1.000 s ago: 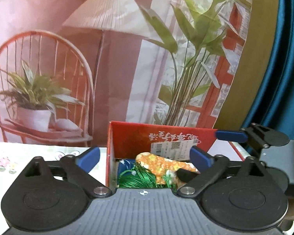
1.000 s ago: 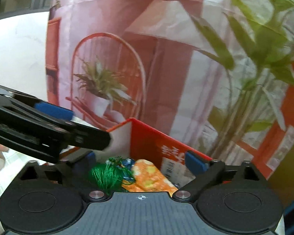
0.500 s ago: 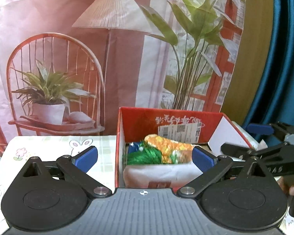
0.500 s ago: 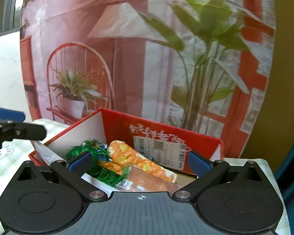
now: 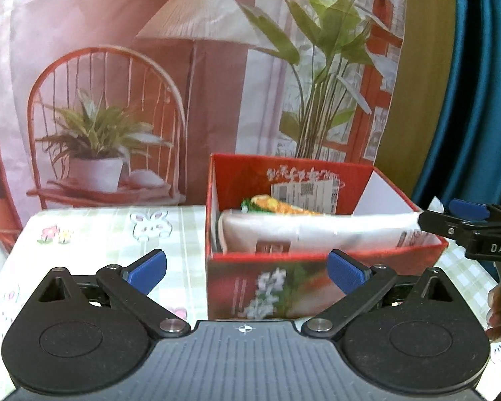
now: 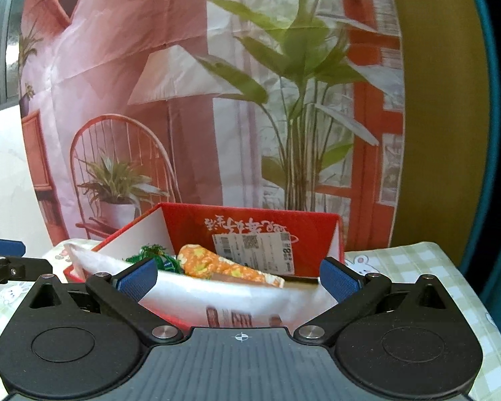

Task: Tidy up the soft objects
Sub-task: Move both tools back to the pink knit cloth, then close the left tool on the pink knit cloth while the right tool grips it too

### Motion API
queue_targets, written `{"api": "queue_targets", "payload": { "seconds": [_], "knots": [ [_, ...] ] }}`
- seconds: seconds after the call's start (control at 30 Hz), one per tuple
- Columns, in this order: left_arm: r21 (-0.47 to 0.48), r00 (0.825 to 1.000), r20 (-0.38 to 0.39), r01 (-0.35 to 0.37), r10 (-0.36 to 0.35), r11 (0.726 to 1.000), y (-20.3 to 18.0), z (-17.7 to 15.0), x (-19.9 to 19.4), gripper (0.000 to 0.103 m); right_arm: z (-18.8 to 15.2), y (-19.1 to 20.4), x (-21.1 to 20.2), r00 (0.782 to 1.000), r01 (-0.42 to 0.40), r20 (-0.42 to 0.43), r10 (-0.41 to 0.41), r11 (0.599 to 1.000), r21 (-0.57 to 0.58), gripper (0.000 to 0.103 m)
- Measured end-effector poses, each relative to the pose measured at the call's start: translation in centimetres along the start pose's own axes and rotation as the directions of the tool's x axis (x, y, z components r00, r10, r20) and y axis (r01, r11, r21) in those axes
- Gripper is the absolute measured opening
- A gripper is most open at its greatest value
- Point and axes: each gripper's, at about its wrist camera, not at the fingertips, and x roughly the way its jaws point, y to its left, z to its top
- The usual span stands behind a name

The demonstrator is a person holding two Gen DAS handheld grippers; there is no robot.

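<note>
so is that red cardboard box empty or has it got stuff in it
Not empty. The open-topped red cardboard box holds an orange patterned soft toy, a green stringy bundle and a white plastic packet lying across the front.

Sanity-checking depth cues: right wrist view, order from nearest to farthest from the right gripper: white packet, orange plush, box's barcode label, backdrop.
1. white packet: lies across the red box's near side, right ahead of the right gripper.
2. orange plush: behind the packet, mid-box.
3. barcode label: on the far inner wall.
4. printed backdrop: behind the box.
</note>
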Motion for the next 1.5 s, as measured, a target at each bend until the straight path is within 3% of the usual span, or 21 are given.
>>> {"api": "queue_targets", "payload": {
  "seconds": [0.3, 0.63, 0.9, 1.5],
  "knots": [
    [-0.003, 0.997, -0.078, -0.017, 0.017, 1.0, 0.0, -4.0, 0.5, 0.103, -4.4, -0.6, -2.0, 0.999, 0.033, -0.002, -0.033, 0.999, -0.013, 0.103],
    [-0.04, 0.981, -0.188, -0.052, 0.044, 0.998, 0.2, -8.7, 3.5, 0.103, -10.7, 0.2, -0.6, 0.982, 0.079, -0.174, -0.077, 0.997, 0.003, 0.103],
    [-0.052, 0.963, -0.263, -0.074, 0.058, 0.996, 0.4, -11.1, 6.0, 0.103, -12.5, 1.7, 1.0, 0.952, 0.142, -0.265, -0.152, 0.988, -0.057, 0.103],
    [-0.007, 0.971, -0.222, -0.097, 0.093, 0.995, -0.5, -12.2, 6.0, 0.103, -13.1, 2.8, 1.7, 0.918, 0.197, -0.323, -0.23, 0.971, -0.132, 0.103]
  ]
}}
